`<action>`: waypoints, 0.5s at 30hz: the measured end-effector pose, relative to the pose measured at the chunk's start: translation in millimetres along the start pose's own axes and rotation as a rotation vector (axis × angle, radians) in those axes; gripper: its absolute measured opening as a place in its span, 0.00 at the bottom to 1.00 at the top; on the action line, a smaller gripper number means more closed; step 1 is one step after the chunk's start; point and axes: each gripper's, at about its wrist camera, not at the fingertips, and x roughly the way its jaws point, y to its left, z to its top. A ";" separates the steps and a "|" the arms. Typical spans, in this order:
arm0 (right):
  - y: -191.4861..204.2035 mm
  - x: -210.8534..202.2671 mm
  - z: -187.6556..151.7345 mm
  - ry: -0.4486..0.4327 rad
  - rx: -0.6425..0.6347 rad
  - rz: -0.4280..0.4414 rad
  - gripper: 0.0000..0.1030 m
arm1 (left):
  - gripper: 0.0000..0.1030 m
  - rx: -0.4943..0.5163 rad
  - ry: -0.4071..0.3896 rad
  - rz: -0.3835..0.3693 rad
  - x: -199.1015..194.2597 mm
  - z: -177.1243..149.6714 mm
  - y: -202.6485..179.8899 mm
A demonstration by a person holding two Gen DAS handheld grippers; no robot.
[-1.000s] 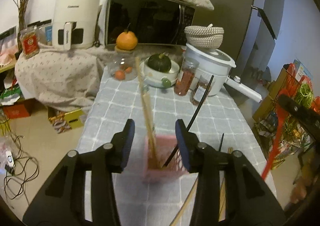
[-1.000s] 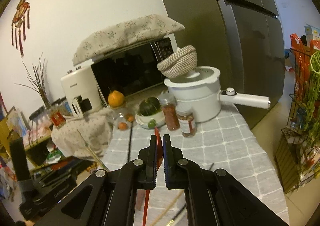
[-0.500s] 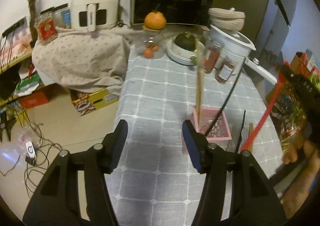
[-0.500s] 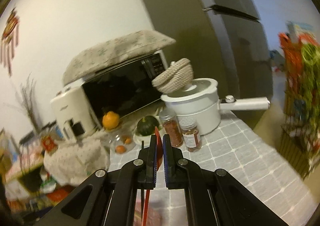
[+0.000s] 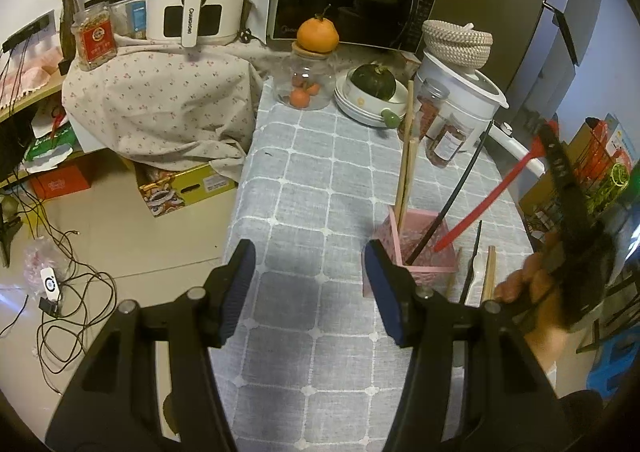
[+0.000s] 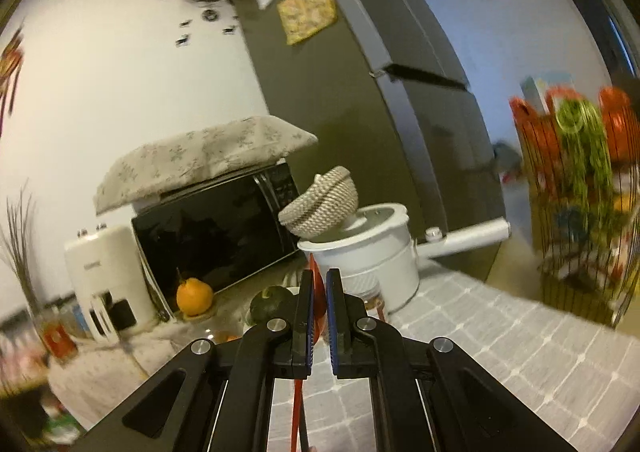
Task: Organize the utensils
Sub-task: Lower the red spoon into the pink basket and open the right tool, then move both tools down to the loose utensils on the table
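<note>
Right gripper (image 6: pixel 318 316) clamped on red utensil (image 5: pixel 487 204), tip seemingly inside pink holder (image 5: pixel 424 252); left gripper (image 5: pixel 308 292) spread, empty.

Grey checked table (image 5: pixel 304 212), pink holder (image 5: pixel 416 252), jars (image 5: pixel 444 132), pot (image 5: pixel 468 100)

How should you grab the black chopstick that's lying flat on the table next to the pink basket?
Probably near the middle of the thin black chopstick, coming straight down from above. It lies flat on the grey checked tablecloth, squeezed between the pink basket and a white utensil, so the fingers should straddle its narrow width. The open left gripper is nearest.
</note>
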 end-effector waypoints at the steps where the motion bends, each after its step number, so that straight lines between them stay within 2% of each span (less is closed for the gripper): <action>1: 4.6 -0.7 -3.9 -0.003 -0.019 0.002 0.06 | 0.56 0.003 0.001 -0.001 0.5 0.1 -1.4; 8: 15.6 0.4 -25.7 0.047 -0.068 0.037 0.06 | 0.56 0.017 0.002 0.010 2.6 -0.7 -3.6; 15: 7.2 12.2 -40.3 0.181 -0.053 0.092 0.07 | 0.57 0.015 0.020 0.012 6.6 -1.9 -4.5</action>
